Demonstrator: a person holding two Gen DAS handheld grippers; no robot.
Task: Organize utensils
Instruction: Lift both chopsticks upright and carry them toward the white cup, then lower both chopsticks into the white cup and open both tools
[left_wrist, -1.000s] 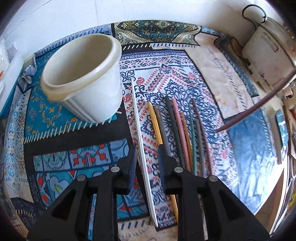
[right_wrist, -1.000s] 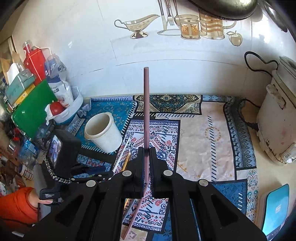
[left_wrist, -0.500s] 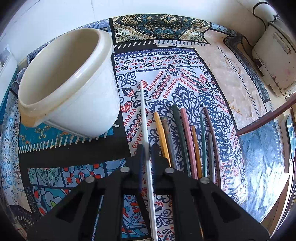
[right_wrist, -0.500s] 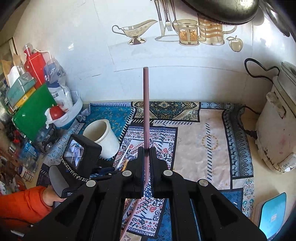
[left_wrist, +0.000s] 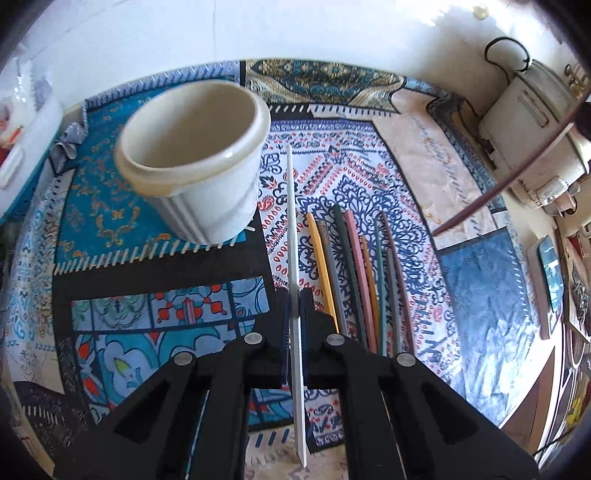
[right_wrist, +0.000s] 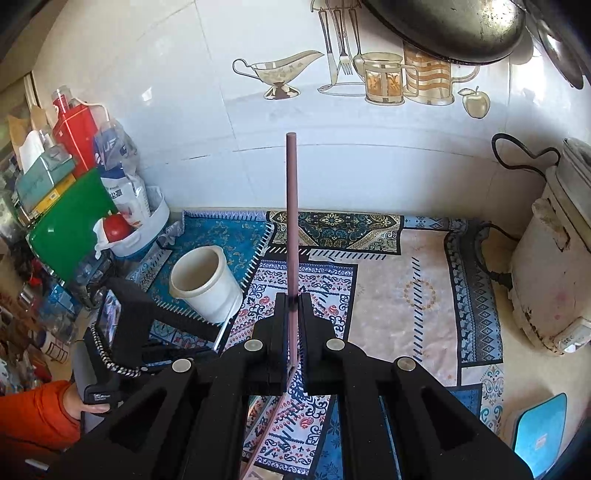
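My left gripper (left_wrist: 294, 300) is shut on a white chopstick (left_wrist: 290, 206) and holds it above the patterned mat, its far tip just right of the cream cup (left_wrist: 195, 155). Several coloured chopsticks (left_wrist: 354, 273) lie side by side on the mat right of my fingers. My right gripper (right_wrist: 291, 301) is shut on a maroon chopstick (right_wrist: 291, 206) held high, pointing at the wall; it also shows in the left wrist view (left_wrist: 495, 192). The cup (right_wrist: 203, 284) stands left of it, empty.
A white rice cooker (right_wrist: 554, 266) with a black cord stands at the right. A white basket (right_wrist: 144, 232), a green board (right_wrist: 70, 225) and bottles crowd the left. A blue-topped object (right_wrist: 539, 432) lies at the front right. The tiled wall is behind.
My left gripper closed on the white chopstick and has lifted it off the mat. My right gripper rose slightly with the maroon chopstick.
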